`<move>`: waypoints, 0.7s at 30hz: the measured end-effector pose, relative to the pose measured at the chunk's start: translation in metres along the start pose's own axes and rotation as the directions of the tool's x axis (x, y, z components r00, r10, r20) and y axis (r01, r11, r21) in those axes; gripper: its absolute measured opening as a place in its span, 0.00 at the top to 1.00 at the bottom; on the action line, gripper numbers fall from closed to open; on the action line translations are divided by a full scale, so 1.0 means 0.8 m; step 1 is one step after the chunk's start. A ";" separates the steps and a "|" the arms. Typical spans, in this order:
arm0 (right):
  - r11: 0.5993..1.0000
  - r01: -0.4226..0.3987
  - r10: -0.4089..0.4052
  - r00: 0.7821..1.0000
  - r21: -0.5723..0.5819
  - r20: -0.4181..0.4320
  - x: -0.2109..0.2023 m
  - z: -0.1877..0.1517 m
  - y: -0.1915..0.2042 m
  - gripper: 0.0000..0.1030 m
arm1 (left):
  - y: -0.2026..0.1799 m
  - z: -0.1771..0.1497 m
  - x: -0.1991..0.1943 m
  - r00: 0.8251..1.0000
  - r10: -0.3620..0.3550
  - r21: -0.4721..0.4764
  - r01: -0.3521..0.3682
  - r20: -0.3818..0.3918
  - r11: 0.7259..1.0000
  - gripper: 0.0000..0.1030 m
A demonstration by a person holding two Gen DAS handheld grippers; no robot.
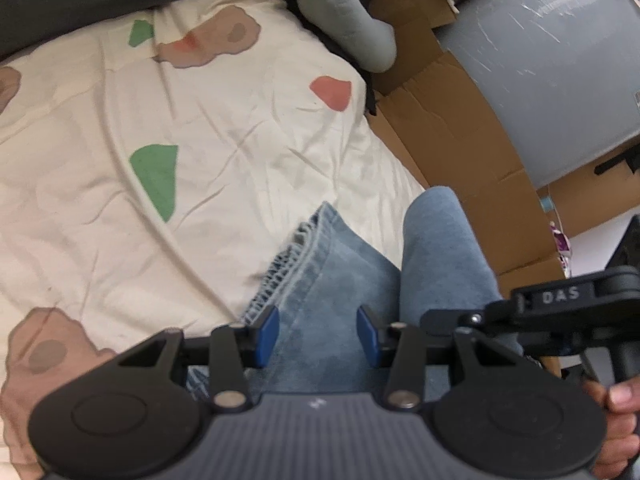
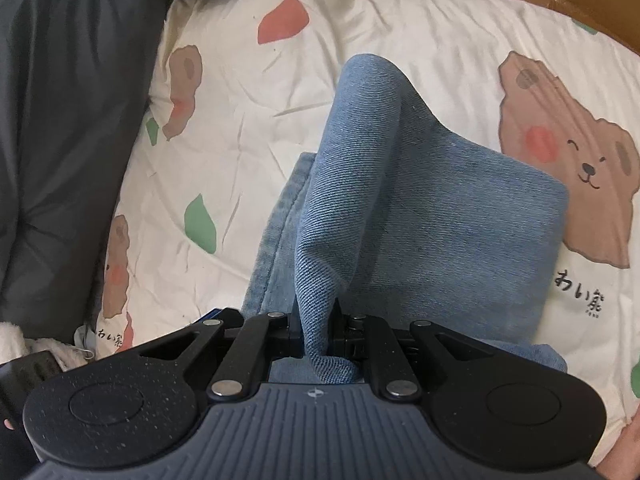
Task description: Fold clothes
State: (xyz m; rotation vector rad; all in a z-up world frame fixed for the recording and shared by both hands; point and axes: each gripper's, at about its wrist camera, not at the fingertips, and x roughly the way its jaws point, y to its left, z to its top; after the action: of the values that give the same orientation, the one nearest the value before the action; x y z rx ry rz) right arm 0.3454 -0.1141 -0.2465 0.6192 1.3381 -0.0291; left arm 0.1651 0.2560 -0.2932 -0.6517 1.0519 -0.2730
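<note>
Light blue jeans (image 2: 420, 216) lie on a cream bedsheet (image 2: 240, 128) printed with bears. My right gripper (image 2: 316, 332) is shut on a fold of the denim, which rises from the bed into its jaws. In the left wrist view the frayed hem of the jeans (image 1: 288, 264) lies on the bedsheet (image 1: 120, 240), and a lifted hump of denim stands to its right. My left gripper (image 1: 320, 330) hovers over the jeans with its blue pads (image 1: 270, 330) apart, nothing pinched between them. The right gripper's black body (image 1: 560, 300) shows at the right edge there.
A dark grey blanket (image 2: 60, 140) covers the bed's left side. A pale grey-green cloth (image 1: 352, 12) lies at the bed's far end. Brown cardboard (image 1: 448, 128) and a plastic-wrapped grey surface (image 1: 540, 60) stand beside the bed. A hand (image 1: 616, 420) grips the handle at the lower right.
</note>
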 end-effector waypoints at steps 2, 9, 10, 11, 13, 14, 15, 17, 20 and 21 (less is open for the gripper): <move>1.000 -0.002 0.002 1.000 0.008 -0.003 0.010 0.001 0.003 0.93 | 0.004 -0.001 -0.004 1.000 -0.002 -0.009 0.002 0.004 1.000 0.56; 0.997 -0.073 0.074 0.997 0.033 -0.021 0.028 0.005 0.005 0.65 | 0.009 0.000 -0.012 1.000 0.010 -0.008 -0.010 0.004 1.000 0.56; 0.995 -0.094 0.095 0.995 0.043 -0.026 0.027 0.006 0.004 0.54 | 0.009 0.000 -0.015 1.000 0.010 -0.007 -0.010 0.007 1.000 0.56; 0.992 -0.117 0.118 0.993 0.056 -0.027 0.024 0.008 0.002 0.51 | 0.009 0.002 -0.016 1.000 0.011 -0.009 -0.011 0.007 1.000 0.56; 0.976 -0.186 0.187 0.982 0.111 0.001 0.008 0.014 -0.006 0.48 | 0.008 0.004 -0.018 1.000 0.011 -0.014 -0.011 0.007 1.000 0.56; 0.964 -0.225 0.224 0.974 0.142 0.021 -0.001 0.016 -0.012 0.47 | 0.007 0.005 -0.019 1.000 0.011 -0.015 -0.011 0.006 1.000 0.56; 0.950 -0.262 0.258 0.965 0.171 0.041 -0.009 0.017 -0.017 0.46 | 0.005 0.006 -0.019 1.000 0.010 -0.012 -0.010 0.005 1.000 0.56; 0.919 -0.328 0.317 0.944 0.219 0.084 -0.027 0.016 -0.026 0.43 | -0.001 0.010 -0.021 1.000 0.009 0.000 -0.009 0.004 1.000 0.56; 0.903 -0.367 0.335 0.927 0.224 0.169 -0.061 0.012 -0.044 0.42 | -0.012 0.014 -0.023 1.000 0.011 0.014 -0.011 0.002 1.000 0.56; 0.904 -0.364 0.325 0.926 0.225 0.194 -0.072 0.009 -0.051 0.42 | -0.016 0.015 -0.023 1.000 0.012 0.015 -0.013 0.002 1.000 0.55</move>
State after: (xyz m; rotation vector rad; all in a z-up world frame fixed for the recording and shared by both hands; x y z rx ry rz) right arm 0.3227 -0.1704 -0.2100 1.0511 1.0673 0.0386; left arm 0.1678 0.2601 -0.2681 -0.6321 1.0506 -0.2687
